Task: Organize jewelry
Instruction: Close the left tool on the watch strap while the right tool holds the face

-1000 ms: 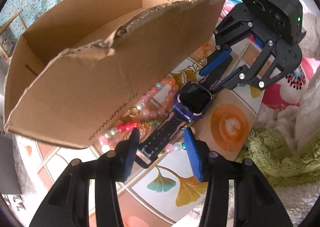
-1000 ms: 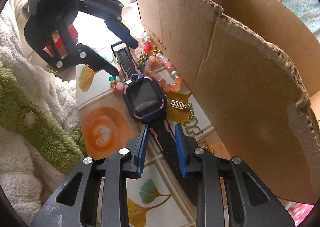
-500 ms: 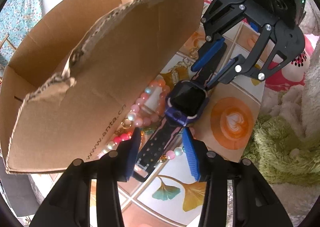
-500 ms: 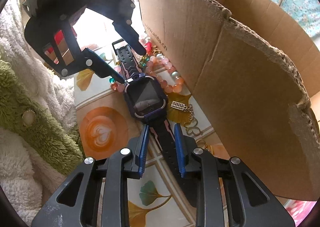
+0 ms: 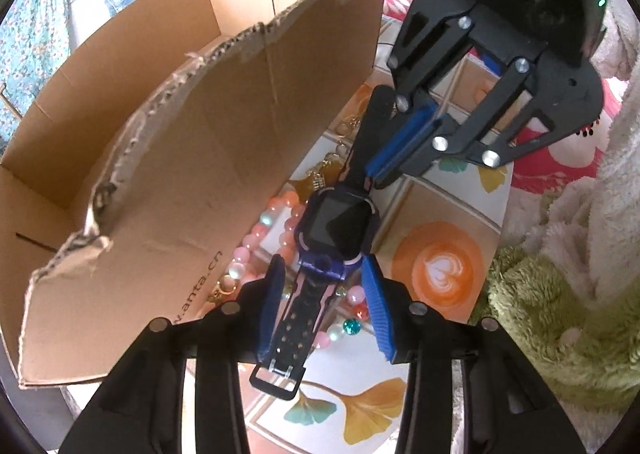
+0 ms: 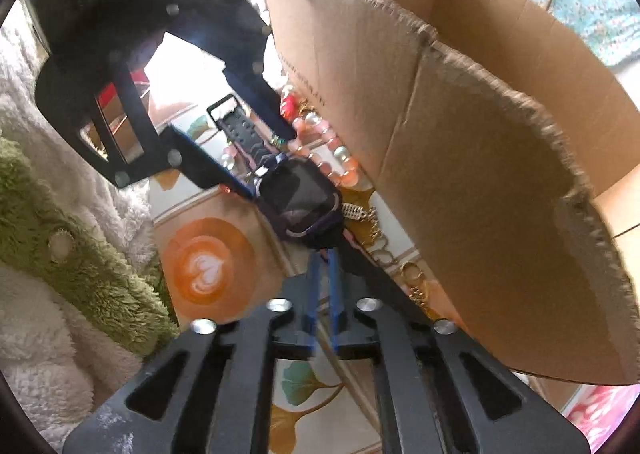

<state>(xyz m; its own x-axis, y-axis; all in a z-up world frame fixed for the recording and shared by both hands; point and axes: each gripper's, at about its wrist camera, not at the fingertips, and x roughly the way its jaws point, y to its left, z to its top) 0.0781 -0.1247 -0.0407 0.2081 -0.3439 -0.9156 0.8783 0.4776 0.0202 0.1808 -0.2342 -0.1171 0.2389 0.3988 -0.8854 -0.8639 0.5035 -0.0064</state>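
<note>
A purple smartwatch (image 5: 336, 230) with a black strap lies on the patterned table beside an open cardboard box (image 5: 200, 157). My left gripper (image 5: 324, 286) is open, its blue fingers on either side of the near strap. My right gripper (image 5: 404, 141) is shut on the far strap. In the right wrist view the right gripper (image 6: 323, 258) pinches the strap just behind the watch (image 6: 300, 201), and the left gripper (image 6: 256, 157) sits beyond it. Pink bead bracelets (image 5: 260, 238) and a gold chain (image 6: 376, 230) lie between the watch and the box.
The box's torn front wall (image 6: 480, 181) stands close beside both grippers. A fluffy green and white blanket (image 5: 560, 294) borders the table on the other side. Loose beads (image 5: 352, 326) lie under the left gripper. An orange coffee print (image 5: 440, 266) marks the tablecloth.
My right gripper has closed from a wide gap onto the watch strap. My left gripper has moved forward so its fingers reach the watch body. The watch has tilted slightly.
</note>
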